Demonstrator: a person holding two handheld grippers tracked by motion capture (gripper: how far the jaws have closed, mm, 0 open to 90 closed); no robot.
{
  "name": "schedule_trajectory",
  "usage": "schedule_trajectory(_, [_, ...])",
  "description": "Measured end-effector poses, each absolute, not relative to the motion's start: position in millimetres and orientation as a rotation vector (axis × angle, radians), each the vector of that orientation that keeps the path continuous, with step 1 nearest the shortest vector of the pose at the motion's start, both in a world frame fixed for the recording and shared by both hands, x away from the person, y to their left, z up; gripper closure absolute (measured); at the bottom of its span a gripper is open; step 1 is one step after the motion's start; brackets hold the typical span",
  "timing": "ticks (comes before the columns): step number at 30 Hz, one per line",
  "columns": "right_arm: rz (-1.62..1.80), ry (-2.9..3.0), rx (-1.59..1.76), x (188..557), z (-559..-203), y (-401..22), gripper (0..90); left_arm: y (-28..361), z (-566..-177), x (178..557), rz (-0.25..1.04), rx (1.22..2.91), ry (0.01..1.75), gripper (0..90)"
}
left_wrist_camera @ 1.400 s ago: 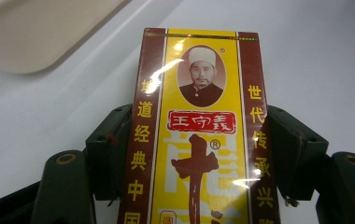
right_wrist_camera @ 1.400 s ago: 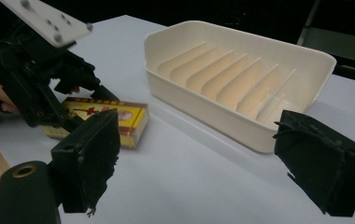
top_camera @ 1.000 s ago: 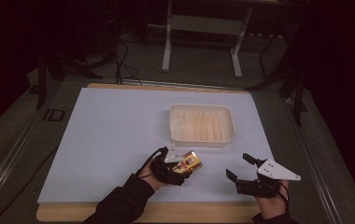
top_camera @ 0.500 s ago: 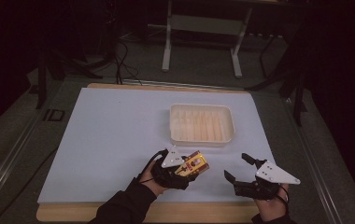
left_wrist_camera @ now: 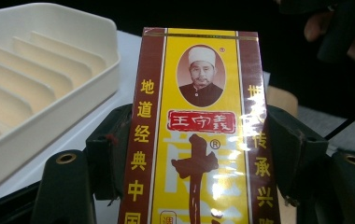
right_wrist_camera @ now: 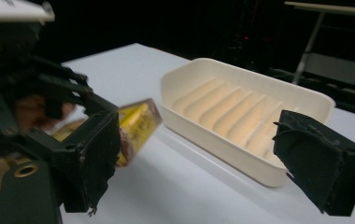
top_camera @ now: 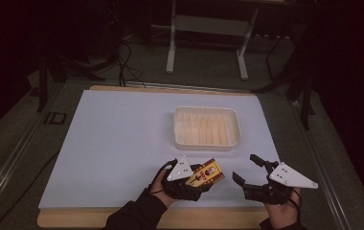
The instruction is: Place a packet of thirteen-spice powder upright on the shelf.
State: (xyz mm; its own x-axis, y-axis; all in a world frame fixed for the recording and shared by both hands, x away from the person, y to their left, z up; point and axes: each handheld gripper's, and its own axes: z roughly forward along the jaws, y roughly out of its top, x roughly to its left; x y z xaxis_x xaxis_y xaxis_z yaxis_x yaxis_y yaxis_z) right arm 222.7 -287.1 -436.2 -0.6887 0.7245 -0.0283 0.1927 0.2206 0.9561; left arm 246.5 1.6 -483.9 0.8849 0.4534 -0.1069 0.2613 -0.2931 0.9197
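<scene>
Left gripper view: the yellow and maroon printed cardboard box (left_wrist_camera: 199, 135) is cut off by the bottom edge; its lower lettering is out of frame, and glare washes out part of the right-hand column. The cream ribbed plastic tray (left_wrist_camera: 49, 102) is cut by the left edge. Right gripper view: the box is blurred, its print unreadable, its near end hidden behind 1 black jaw.

Black claws (top_camera: 200, 178) (top_camera: 249, 168), grey three-cornered top plates (brass-ringed screw holes near jaws), dark sleeves (top_camera: 134, 216).
</scene>
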Motion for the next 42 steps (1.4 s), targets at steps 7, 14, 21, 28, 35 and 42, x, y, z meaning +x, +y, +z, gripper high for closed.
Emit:
schedule_trajectory(7, [1.521,2.009,0.861,225,-423,-284,14.2,9,-483,246,0.253,1.784,0.509,33.0])
schedule_trajectory(14, [1.642,1.962,0.848,230,-400,-271,13.5,11,-485,241,0.334,1.712,0.518,33.0])
schedule_trajectory(21, [1.663,1.971,0.902,238,-398,-242,10.8,15,-488,244,0.332,1.609,0.530,33.0])
schedule_trajectory(28, [1.776,1.995,1.022,249,-395,-214,17.0,26,-484,247,0.370,1.519,0.573,33.0])
schedule_trajectory(35, [1.758,1.991,1.054,258,-396,-185,29.9,29,-479,243,0.444,1.486,0.555,33.0])
schedule_trajectory(42, [1.794,1.972,1.152,265,-401,-176,37.1,33,-476,240,0.526,1.442,0.566,33.0])
